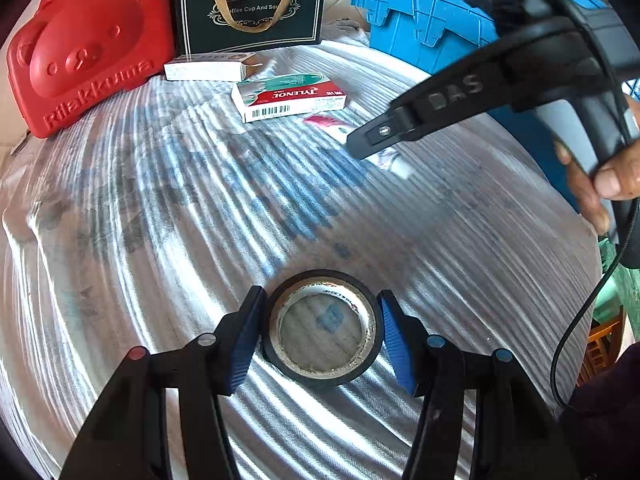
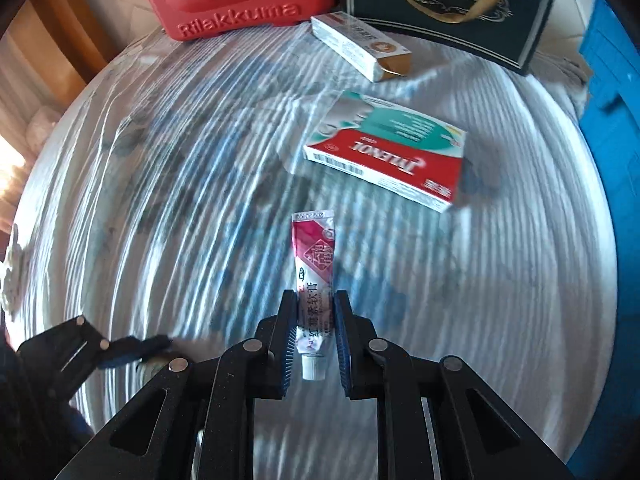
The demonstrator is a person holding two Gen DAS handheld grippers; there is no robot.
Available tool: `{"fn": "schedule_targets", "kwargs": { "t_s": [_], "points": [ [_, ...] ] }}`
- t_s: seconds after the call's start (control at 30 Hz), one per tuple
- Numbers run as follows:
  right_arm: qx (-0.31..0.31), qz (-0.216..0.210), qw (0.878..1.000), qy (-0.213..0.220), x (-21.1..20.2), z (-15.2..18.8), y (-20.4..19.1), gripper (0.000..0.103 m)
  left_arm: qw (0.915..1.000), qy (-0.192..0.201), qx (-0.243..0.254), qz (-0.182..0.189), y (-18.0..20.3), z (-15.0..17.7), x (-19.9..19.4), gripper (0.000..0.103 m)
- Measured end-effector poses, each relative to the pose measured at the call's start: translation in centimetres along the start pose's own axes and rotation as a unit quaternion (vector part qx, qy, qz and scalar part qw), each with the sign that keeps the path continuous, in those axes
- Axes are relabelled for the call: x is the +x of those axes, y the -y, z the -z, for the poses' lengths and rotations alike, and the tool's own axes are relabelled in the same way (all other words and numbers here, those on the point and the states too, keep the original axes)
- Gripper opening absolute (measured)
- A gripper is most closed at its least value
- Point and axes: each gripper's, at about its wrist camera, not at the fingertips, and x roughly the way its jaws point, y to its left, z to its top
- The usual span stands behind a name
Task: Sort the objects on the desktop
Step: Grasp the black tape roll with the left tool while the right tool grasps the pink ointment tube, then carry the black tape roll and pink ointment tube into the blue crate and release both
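Note:
A black tape roll (image 1: 280, 360) lies flat on the striped cloth in the left wrist view. My left gripper (image 1: 322, 298) straddles it, and its blue pads (image 1: 242, 344) press on the roll's two sides. In the right wrist view a red-and-white ointment tube (image 2: 314, 256) lies on the cloth with its white cap toward the camera. My right gripper (image 2: 315, 296) is shut on the tube's lower half. From the left wrist view the right gripper (image 1: 360, 146) points down at the cloth, held by a hand (image 1: 600, 184), with the tube's cap end (image 1: 394, 162) showing beneath it.
A Tylenol box (image 2: 392, 152) and a small white-and-gold box (image 2: 360, 42) lie further back. A red Rilakkuma case (image 1: 88, 40) and a black gift bag (image 1: 250, 8) stand at the far edge. A blue crate (image 1: 420, 20) stands at the right.

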Motion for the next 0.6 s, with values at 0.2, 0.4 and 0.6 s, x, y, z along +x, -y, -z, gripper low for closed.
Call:
{"fn": "schedule_targets", "kwargs": {
  "t_s": [0.2, 0.4, 0.6],
  "points": [
    [0.043, -0.002, 0.998, 0.043, -4.3, 1.6, 2.4, 0.018, 0.9998, -0.014, -0.002, 0.013, -0.6, -0.4, 0.0, 0.055],
    [0.055, 0.0, 0.995, 0.081, -8.2, 2.5, 3.1, 0.018, 0.9998, -0.016, -0.012, 0.006, -0.9, -0.9, -0.2, 0.055],
    [0.046, 0.009, 0.991, 0.128, -12.5, 3.1, 3.0, 0.018, 0.9997, 0.02, 0.012, -0.011, -0.1, -2.9, -2.9, 0.055]
  ]
}}
